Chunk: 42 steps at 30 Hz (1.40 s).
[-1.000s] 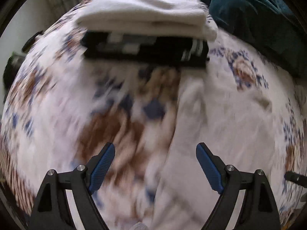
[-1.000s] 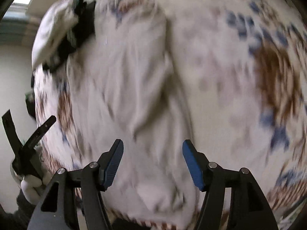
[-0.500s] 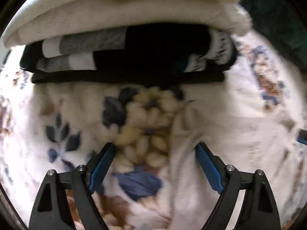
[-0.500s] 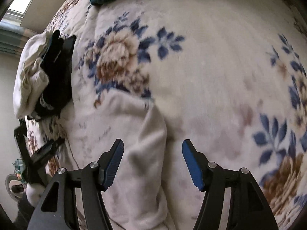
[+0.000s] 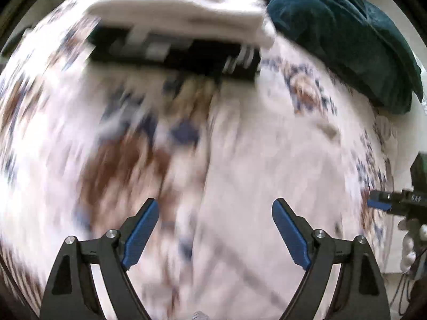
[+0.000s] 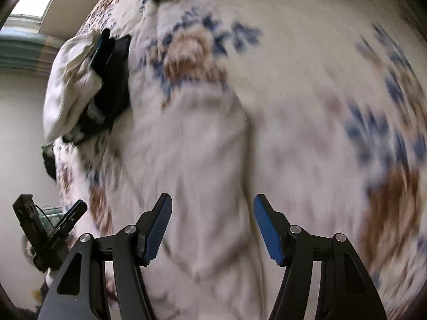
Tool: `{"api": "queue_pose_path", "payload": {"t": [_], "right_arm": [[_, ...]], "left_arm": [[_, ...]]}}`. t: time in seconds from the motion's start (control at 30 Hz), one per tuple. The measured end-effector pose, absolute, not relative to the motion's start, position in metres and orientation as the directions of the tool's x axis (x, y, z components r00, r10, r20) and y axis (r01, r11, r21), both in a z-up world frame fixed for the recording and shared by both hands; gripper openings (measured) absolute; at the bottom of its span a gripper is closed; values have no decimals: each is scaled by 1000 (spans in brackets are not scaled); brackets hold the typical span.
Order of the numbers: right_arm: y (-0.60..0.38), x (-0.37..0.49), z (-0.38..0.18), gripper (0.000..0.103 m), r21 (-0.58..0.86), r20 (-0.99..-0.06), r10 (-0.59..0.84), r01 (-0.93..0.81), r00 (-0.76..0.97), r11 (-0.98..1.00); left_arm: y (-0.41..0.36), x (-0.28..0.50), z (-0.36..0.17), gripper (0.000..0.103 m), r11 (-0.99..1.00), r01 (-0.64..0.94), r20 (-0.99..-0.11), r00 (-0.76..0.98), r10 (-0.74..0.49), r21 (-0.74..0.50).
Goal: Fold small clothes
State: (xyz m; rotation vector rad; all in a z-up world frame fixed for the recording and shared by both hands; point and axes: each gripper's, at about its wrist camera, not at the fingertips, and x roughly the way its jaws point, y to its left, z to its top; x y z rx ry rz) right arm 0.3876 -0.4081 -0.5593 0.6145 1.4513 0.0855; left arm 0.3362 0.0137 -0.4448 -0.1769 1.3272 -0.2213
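Left wrist view — gripper: the left gripper (image 5: 215, 229) hung over the bed with its blue-padded jaws spread wide, nothing between them.
Left wrist view — garment: a cream-white piece of clothing (image 5: 280, 176) lay flat on the floral blanket (image 5: 53, 138), ahead of and beneath the right-hand jaw; motion blur hid its edges and folds.
Left wrist view — stack: at the far side sat a pile of folded clothes, a white folded item (image 5: 181, 10) on top of a black-and-grey striped one (image 5: 173, 50).
Left wrist view — surroundings: a dark teal blanket (image 5: 341, 34) was bunched at upper right; the right gripper (image 5: 379, 204) showed at the right edge.

Right wrist view — gripper: the right gripper (image 6: 212, 226) was likewise parted wide and held nothing.
Right wrist view — garment: the cream-white piece of clothing (image 6: 202, 160) stretched from just before the jaws away up the floral blanket (image 6: 333, 66), a raised crease along its right side.
Right wrist view — stack: the white folded item (image 6: 69, 85) and the black-and-grey striped one (image 6: 112, 80) lay at upper left, well apart from the jaws.
Right wrist view — other gripper: the left gripper (image 6: 77, 210) appeared at lower left — too little of it showed here to judge its jaws.
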Motion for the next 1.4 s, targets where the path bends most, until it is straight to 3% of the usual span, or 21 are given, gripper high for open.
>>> {"api": "queue_pose_path", "payload": {"t": [0.2,0.37,0.5,0.53,0.57,0.63,0.73,0.87,0.93,1.03,1.2,1.23,1.27,1.3,1.33,1.4], "right_arm": [[-409,241,-578,66,418,-880,475,435,-25,798],[-393,147,-631,66,409,-824,547,512,-148,755],[-377,103,-664,66,439,-788,597,545,-147,714],[-374,97,-669,66,445,-790,599,547,-133,709],[-372,92,-672,66,452,-790,602,553,-116,700],[-367,87,-675,66,452,-796,597,552,-105,701],[-357,90,-655,66,356,-872,475,511,-118,782],[-322,118,-578,66,319,-941,338,409,27,855],[-294,135,-559,66,421,-902,423,405,89,812],[-241,162,-581,66,571,-794,600,462,99,679],[-171,195,-660,66,583,-720,686,630,109,513],[-164,196,-670,56,568,-716,691,657,100,495],[-159,194,-674,29,552,-725,681,676,101,487],[-156,197,-674,12,542,-738,667,677,100,498],[-153,196,-671,4,525,-762,641,661,86,536],[-150,196,-660,4,521,-793,601,618,96,589]], "left_arm": [[47,220,-482,86,978,-77,-981,26,-191,-192],[51,158,-537,86,978,-120,-977,-105,-185,-172],[50,142,-551,86,971,-121,-974,-73,-215,-206],[50,141,-550,81,970,-117,-974,-58,-220,-212],[51,137,-547,67,973,-112,-977,-45,-209,-203],[52,136,-539,53,977,-104,-980,-37,-193,-189],[58,135,-520,56,968,-124,-975,-7,-221,-218],[73,128,-504,56,963,-170,-978,32,-208,-211],[77,124,-503,58,969,-177,-985,51,-166,-172],[88,114,-505,59,966,-200,-987,48,-156,-162],[103,105,-508,59,961,-221,-986,46,-160,-166],[104,103,-509,59,960,-223,-985,47,-166,-172],[105,102,-509,59,959,-223,-985,47,-169,-175],[105,100,-511,59,957,-224,-983,50,-176,-183],[105,102,-514,59,955,-226,-982,51,-184,-191],[103,103,-517,59,951,-227,-978,55,-203,-210]]}}
